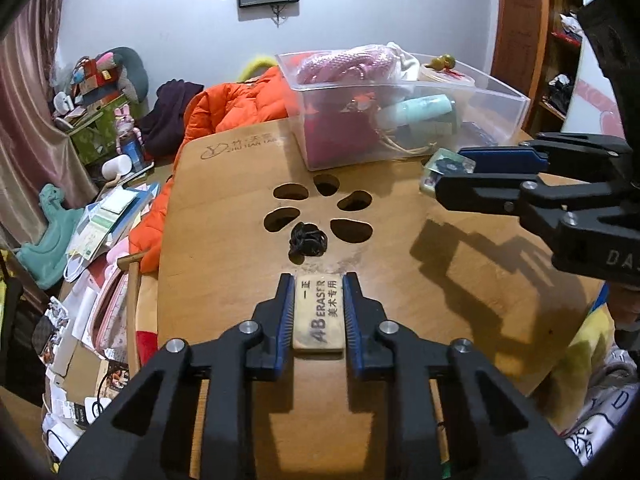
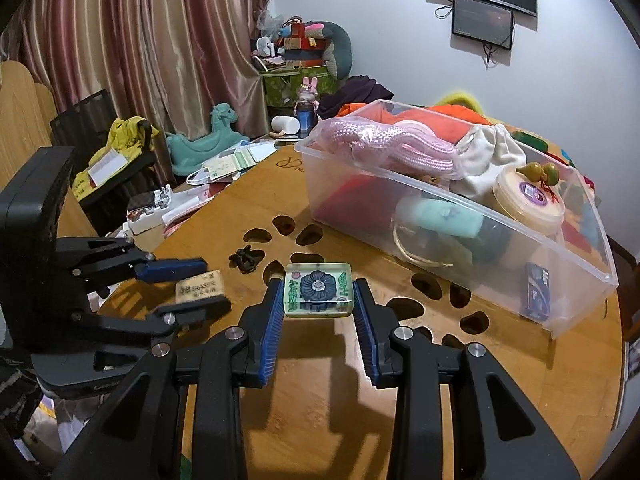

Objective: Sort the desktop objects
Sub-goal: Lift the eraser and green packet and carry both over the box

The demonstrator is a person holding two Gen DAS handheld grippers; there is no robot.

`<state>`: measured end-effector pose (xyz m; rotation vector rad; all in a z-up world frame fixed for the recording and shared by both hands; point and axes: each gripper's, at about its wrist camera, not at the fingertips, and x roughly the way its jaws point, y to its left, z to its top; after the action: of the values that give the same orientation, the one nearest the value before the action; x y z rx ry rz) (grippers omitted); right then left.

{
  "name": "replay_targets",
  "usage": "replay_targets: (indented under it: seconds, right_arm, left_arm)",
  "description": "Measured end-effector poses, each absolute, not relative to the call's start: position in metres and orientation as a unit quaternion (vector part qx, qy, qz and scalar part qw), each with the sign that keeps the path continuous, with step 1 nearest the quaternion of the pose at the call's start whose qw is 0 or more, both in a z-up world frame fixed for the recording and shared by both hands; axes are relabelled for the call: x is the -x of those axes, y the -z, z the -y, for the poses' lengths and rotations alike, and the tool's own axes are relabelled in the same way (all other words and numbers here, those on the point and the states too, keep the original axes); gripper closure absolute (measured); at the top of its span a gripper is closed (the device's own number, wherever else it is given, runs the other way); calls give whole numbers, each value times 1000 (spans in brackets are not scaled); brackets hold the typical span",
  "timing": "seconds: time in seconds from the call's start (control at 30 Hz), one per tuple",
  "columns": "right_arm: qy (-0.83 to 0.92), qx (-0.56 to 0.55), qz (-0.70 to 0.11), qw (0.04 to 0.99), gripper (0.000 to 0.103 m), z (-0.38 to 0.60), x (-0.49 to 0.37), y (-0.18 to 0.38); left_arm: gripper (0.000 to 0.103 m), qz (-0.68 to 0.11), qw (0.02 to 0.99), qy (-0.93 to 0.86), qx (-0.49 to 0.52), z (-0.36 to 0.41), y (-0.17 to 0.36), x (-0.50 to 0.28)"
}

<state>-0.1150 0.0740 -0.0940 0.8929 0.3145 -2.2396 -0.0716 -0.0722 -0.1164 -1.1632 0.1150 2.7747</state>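
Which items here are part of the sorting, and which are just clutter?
Job: eraser in left gripper; tile in right gripper; hair ties; bin.
Clutter: orange jacket, toy horse, curtain.

Ahead of both tongs: bare tabletop, small black tangle, then full plastic bin blocking.

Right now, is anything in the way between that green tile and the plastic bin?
Nothing visible blocks it. The right gripper holds the tile above the table, and only bare wood with cut-out holes lies before the bin. The bin's near wall must be cleared. The bin is already fairly full.
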Motion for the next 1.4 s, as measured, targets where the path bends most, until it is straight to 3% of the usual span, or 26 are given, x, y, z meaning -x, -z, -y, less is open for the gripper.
replay_targets:
  seconds: [0.73, 1.4]
  right_arm:
    - [883, -323, -87, 329, 72, -116, 112, 75]
    - [920, -290, -43, 261, 72, -198, 158, 45]
  left_arm:
    - [80, -31, 107, -933, 341, 22, 72, 80]
    - [80, -5, 144, -943, 299, -12, 29, 135]
